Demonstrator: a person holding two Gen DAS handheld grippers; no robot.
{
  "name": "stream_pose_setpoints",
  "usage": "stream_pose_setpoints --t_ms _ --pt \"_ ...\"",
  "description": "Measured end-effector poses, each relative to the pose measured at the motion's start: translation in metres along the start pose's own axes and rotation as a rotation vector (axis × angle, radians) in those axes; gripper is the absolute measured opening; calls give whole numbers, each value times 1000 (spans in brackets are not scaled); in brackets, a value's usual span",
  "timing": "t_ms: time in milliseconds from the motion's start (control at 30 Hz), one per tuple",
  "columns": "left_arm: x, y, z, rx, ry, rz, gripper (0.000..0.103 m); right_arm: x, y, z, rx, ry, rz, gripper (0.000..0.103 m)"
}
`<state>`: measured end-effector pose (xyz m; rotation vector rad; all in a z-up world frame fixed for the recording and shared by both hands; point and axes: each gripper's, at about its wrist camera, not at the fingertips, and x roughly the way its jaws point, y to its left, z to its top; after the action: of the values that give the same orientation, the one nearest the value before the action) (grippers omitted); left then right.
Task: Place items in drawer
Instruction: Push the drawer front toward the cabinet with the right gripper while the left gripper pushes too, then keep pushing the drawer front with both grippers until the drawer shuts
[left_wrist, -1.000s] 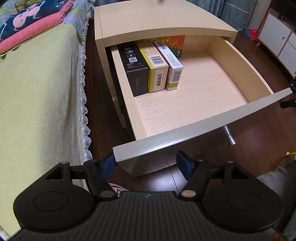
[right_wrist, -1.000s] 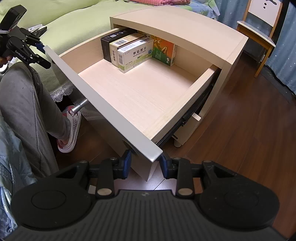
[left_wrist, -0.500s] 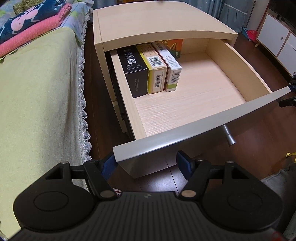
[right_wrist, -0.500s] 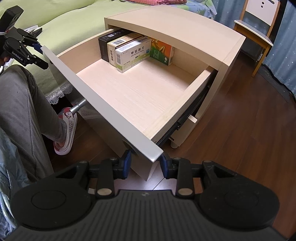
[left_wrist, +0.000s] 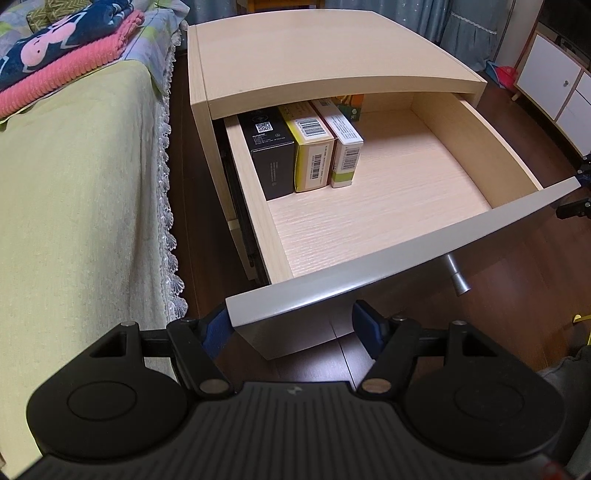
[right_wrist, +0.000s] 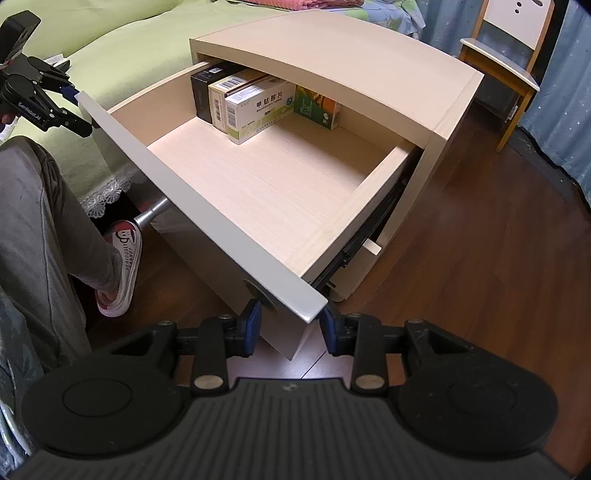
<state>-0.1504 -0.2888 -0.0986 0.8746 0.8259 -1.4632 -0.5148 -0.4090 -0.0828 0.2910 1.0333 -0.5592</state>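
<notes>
the drawer (left_wrist: 369, 206) stands pulled out of the nightstand (left_wrist: 314, 55), and four boxes (left_wrist: 306, 147) are lined up at its back left, probably to leave the front floor free. the left gripper (left_wrist: 291, 328) and right gripper (right_wrist: 290, 325) each straddle a front corner of the drawer, jaws spread, holding nothing, aimed forward and down.

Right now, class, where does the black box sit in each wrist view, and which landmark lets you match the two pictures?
Left wrist view: the black box stands upper centre, leftmost of three boxes, by the drawer's left wall.
Right wrist view: the black box sits upper left, farthest of the row, partly hidden.
Shared landmark: the white box at the row's other end.
</notes>
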Motion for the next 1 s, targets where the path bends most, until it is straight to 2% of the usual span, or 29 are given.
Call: stream_pose_setpoints --t_ms 1000 --pt "12 4 20 0 -2 24 69 12 -15 16 -1 2 -15 32"
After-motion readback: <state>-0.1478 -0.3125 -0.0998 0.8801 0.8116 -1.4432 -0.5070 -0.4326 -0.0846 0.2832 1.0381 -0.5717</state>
